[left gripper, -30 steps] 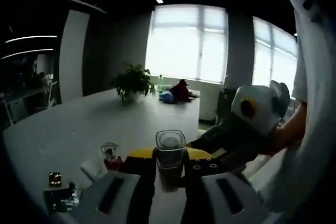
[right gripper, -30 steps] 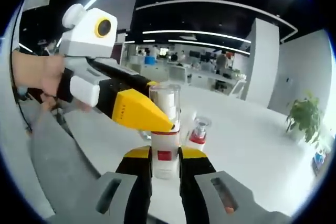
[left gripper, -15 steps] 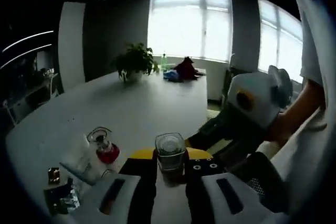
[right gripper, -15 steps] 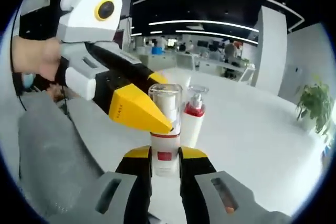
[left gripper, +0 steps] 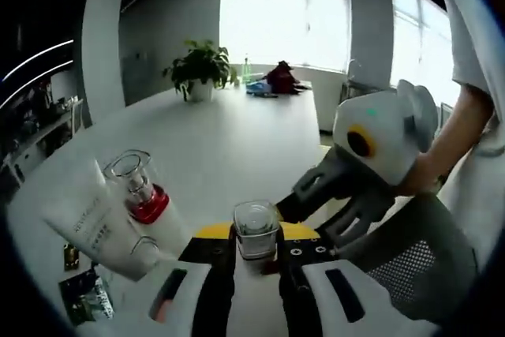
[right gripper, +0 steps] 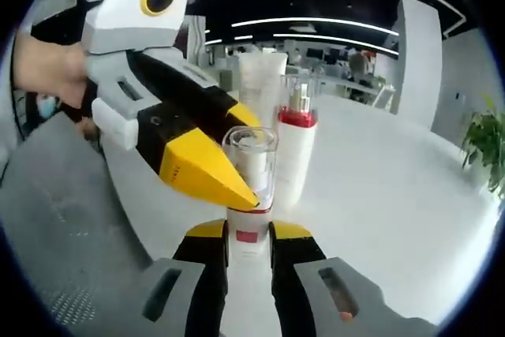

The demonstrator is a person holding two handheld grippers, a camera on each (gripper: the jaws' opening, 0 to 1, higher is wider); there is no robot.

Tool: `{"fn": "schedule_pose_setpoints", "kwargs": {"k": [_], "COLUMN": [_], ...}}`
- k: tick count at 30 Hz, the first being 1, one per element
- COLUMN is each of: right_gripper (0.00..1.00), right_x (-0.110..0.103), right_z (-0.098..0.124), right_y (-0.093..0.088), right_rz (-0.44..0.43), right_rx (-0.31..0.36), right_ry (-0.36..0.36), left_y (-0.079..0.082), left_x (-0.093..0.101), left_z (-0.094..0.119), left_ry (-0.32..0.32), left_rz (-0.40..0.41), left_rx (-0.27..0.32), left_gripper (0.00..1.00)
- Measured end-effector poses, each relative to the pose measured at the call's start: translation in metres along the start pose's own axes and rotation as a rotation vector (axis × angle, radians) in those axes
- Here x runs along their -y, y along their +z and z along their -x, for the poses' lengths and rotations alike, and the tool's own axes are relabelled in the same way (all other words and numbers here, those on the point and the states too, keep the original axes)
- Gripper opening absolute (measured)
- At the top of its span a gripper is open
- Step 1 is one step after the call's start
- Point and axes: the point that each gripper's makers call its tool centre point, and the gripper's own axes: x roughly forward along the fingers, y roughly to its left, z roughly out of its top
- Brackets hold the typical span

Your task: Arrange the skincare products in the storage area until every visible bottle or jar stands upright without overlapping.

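A white bottle (right gripper: pixel 247 222) with a red band and a clear cap (left gripper: pixel 256 225) is held between both grippers. My right gripper (right gripper: pixel 248 236) is shut on its body. My left gripper (left gripper: pixel 256 236) is shut on the clear cap, and in the right gripper view it reaches in from the upper left, its yellow fingertip (right gripper: pixel 207 173) against the cap. The right gripper (left gripper: pixel 316 191) enters the left gripper view from the right. A second white pump bottle (right gripper: pixel 296 151) with a red collar (left gripper: pixel 147 204) stands just beyond, and a white tube (left gripper: pixel 93 221) is right beside it.
The white table (left gripper: pixel 237 136) stretches away to a potted plant (left gripper: pixel 200 65) and a dark bundle by the window. Small dark packets (left gripper: pixel 85 299) lie near the table's edge. A grey mesh chair (left gripper: pixel 410 262) sits under a person's hand (left gripper: pixel 442 171).
Both views have dropped closer to the table, so the red-collared bottle and the tube look larger and nearer. The held bottle stays gripped at body and cap.
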Motion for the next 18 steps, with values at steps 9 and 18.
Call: {"fn": "schedule_pose_setpoints", "kwargs": {"k": [9,18], "right_gripper": [0.21,0.20], "right_x": [-0.0015,0.0023], "right_z": [-0.0075,-0.0111], "right_y": [-0.0067,-0.0077], "right_rz": [0.053,0.030], "right_rx": [-0.038,-0.046], "right_ry": [0.014,-0.011], "left_y": [-0.0070,-0.0061], "left_x": [0.0034,-0.0018], "left_z": [-0.0065,-0.0033], "left_ry": [-0.057,-0.096], "left_rz": [-0.069,-0.033], "left_rx": [-0.027,-0.008], "left_gripper": [0.14,0.15]}}
